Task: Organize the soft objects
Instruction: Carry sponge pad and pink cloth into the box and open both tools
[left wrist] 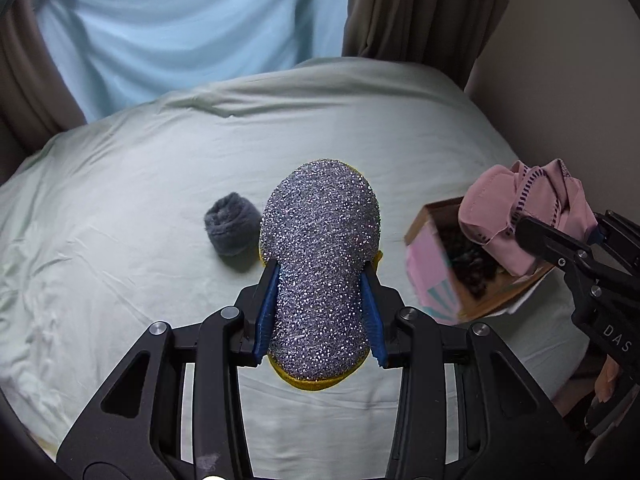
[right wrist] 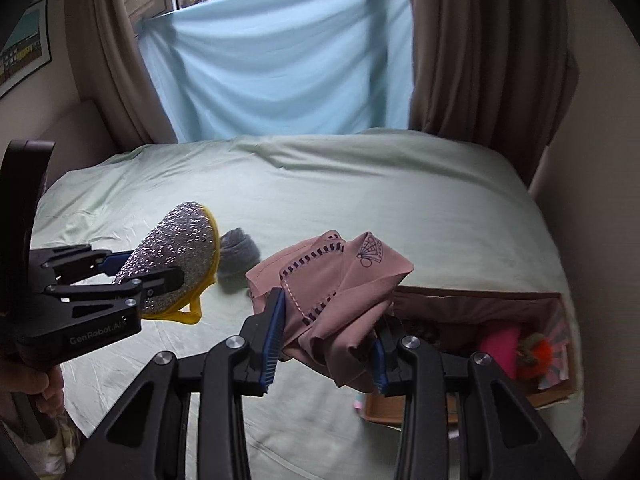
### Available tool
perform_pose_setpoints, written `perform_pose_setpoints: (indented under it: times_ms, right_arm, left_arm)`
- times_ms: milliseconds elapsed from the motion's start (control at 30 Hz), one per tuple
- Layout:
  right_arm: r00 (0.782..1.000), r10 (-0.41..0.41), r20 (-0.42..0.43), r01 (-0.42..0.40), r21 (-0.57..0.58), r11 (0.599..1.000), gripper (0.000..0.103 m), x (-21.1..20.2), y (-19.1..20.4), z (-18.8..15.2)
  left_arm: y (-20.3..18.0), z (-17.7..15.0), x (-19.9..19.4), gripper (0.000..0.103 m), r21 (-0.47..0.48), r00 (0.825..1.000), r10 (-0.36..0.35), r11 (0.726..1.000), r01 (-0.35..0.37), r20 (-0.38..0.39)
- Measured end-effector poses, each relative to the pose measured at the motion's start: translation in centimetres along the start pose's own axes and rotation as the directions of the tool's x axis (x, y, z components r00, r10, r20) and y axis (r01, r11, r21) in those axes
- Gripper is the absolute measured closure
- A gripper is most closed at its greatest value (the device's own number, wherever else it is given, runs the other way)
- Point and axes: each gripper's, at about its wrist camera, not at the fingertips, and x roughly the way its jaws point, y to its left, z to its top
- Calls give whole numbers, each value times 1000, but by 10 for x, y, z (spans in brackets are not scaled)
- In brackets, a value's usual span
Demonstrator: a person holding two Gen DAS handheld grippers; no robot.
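My left gripper (left wrist: 320,276) is shut on a glittery silver sponge with a yellow back (left wrist: 320,248) and holds it above the bed; the sponge also shows in the right wrist view (right wrist: 176,256). My right gripper (right wrist: 330,316) is shut on a folded pink cloth with dark stitching (right wrist: 332,280), held beside an open cardboard box (right wrist: 480,300); the cloth shows over the box in the left wrist view (left wrist: 516,212). A small grey fluffy roll (left wrist: 232,224) lies on the pale green bed sheet (left wrist: 120,200), just left of the sponge.
The box (left wrist: 432,240) sits at the bed's right edge and holds pink and orange soft items (right wrist: 516,348). A blue sheet (right wrist: 272,64) and brown curtains (right wrist: 480,52) hang at the window behind the bed. A wall stands to the right.
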Motion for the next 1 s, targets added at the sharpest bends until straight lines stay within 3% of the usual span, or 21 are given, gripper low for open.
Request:
perform_pose_setpoints:
  times_ms: [267, 433, 700, 1000]
  right_arm:
    - [998, -58, 0, 58, 62, 996, 69, -51, -87, -1]
    - [995, -95, -30, 97, 77, 992, 69, -58, -145, -4]
    - [984, -127, -121, 144, 145, 979, 69, -36, -211, -9]
    - [967, -96, -235, 156, 255, 954, 69, 22, -251, -14]
  left_arm:
    - [-95, 6, -6, 68, -30, 999, -39, 999, 38, -7]
    - [-154, 11, 6, 68, -33, 997, -64, 997, 63, -34]
    - [-210, 22, 54, 68, -22, 989, -86, 996, 84, -118]
    - [-231, 30, 118, 68, -4, 970, -92, 996, 94, -224]
